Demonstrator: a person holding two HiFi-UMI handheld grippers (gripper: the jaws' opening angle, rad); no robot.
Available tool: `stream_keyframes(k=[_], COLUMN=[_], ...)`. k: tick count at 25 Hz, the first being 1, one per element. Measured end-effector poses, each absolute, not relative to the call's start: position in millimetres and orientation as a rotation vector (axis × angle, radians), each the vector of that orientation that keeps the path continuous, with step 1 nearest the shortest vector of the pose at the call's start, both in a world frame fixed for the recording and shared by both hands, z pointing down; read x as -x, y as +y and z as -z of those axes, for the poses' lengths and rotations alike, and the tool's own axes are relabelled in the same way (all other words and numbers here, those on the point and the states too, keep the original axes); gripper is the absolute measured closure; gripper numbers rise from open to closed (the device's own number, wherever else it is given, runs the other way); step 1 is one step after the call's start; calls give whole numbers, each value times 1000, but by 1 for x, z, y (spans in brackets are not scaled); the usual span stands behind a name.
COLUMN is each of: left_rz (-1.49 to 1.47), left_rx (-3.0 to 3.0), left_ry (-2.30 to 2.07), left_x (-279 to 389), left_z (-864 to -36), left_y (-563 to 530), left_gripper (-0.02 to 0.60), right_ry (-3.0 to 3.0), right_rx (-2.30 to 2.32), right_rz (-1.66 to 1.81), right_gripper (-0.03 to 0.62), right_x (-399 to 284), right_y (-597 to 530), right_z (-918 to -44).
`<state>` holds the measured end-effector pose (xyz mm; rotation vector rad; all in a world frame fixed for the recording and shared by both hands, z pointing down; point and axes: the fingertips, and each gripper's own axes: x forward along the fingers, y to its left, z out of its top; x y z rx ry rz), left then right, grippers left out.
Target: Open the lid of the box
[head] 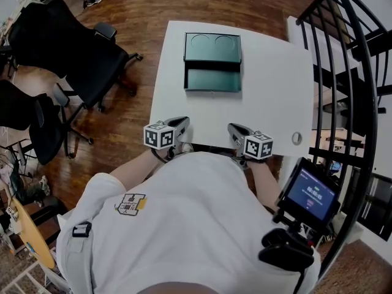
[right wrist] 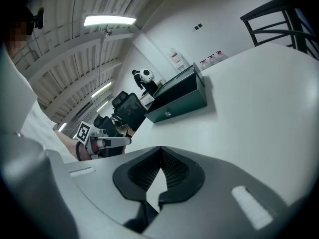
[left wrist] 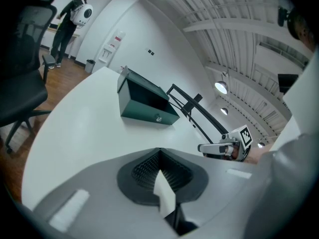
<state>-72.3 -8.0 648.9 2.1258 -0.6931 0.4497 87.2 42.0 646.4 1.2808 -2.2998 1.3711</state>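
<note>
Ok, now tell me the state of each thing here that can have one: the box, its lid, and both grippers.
box: open, looks empty inside.
lid: raised, standing at the box's far side.
left gripper: shut, nothing between the jaws.
right gripper: shut, nothing between the jaws.

The box [head: 212, 78] looks like dark green painted metal with a soft sheen. Under it the table [head: 269, 84] is smooth, matt white. Left of the box the floor [head: 141, 5] is glossy brown wood and the chairs [head: 79, 54] black cloth; right of it stands a black metal railing [head: 361, 72].
</note>
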Motion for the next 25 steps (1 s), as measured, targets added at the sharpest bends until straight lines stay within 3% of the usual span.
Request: stream_keyframes(k=[25], left_rz=[-425], left_rx=[-2133], left_ry=[-697], left_x=[69], left_z=[-644], left_y=[-15], left_gripper=[583], right_ry=[-2289], right_rx=[-1292], right_rz=[-1261], right_gripper=[595], right_x=[-88], right_y=[28], right_z=[-639])
